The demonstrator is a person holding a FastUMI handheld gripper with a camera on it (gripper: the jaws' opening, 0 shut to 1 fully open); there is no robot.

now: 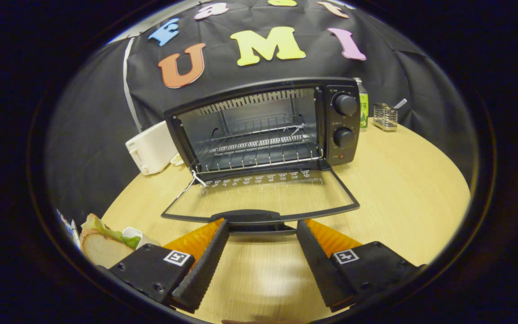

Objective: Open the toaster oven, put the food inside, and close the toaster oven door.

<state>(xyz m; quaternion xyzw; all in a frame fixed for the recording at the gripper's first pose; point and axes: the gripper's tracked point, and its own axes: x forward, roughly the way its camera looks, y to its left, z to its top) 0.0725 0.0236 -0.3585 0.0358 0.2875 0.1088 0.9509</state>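
Spread wide and empty, the gripper (262,227) has its fingertips flanking the handle (252,217) of the toaster oven (263,123), whose glass door (259,195) lies folded flat toward the fingers. Bare wooden table (403,180) stretches right of the door. Its cavity faces the fingers, wire rack (259,150) running crosswise. A sandwich (104,240) lies left of the fingers, beside a white toaster (151,148).
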